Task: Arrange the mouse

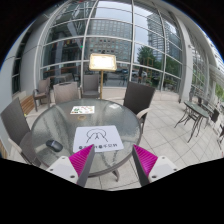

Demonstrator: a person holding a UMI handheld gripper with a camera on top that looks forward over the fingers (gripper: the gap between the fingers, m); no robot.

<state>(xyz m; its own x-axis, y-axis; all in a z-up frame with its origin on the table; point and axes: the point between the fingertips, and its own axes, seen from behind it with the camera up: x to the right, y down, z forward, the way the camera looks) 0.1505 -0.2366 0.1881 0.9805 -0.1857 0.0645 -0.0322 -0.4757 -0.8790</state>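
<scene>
A dark mouse point(53, 146) lies on the round glass table point(120, 118), to the left of a white mouse pad point(96, 138) with a printed logo. My gripper point(113, 162) is open and empty. It hovers over the table's near edge, with the mouse pad just ahead of the left finger. The magenta pads point(80, 158) show on both fingers. The mouse sits ahead and to the left of the left finger, off the pad.
A small printed card point(83, 109) lies at the table's far side. Grey chairs point(138, 96) stand around the table. More tables and chairs point(198, 112) stand at the right. A sign board point(101, 62) and a glass building facade are behind.
</scene>
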